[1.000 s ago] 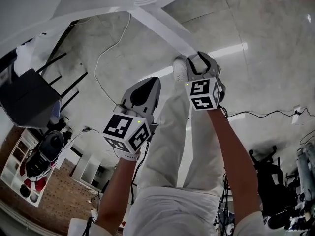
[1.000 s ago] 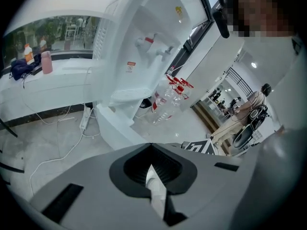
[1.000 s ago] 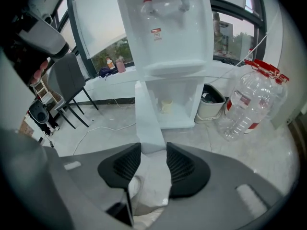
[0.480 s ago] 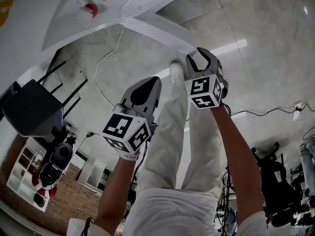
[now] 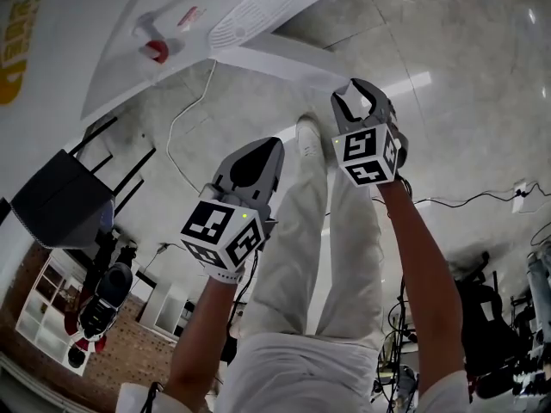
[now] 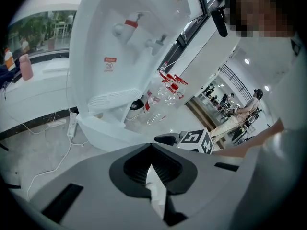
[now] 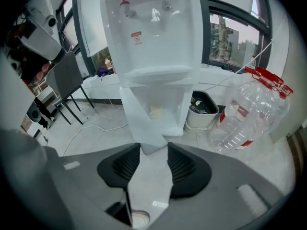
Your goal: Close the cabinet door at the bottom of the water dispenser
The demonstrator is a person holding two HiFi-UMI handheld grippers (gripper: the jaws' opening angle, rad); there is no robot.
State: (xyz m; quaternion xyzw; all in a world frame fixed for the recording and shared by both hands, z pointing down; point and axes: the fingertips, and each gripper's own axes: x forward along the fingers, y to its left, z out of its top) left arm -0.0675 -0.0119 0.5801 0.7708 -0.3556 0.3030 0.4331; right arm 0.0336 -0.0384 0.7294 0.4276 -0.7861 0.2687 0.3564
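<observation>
The white water dispenser stands at the top left, its bottom cabinet door swung open toward me. In the right gripper view the dispenser is straight ahead, and the open door juts out from the cabinet, where a small cup sits. My right gripper hangs in front of the door's edge without touching it; its jaws are opening, with nothing between them. My left gripper is lower left, its pads meeting at the tips and empty.
A black chair stands left of the dispenser. A white cable runs over the floor. Empty water bottles and a bin lie right of the dispenser. My legs and a shoe are below the grippers.
More of the dispenser's front, with its taps, has come into the head view. Both grippers have drifted a little, the right one to the right.
</observation>
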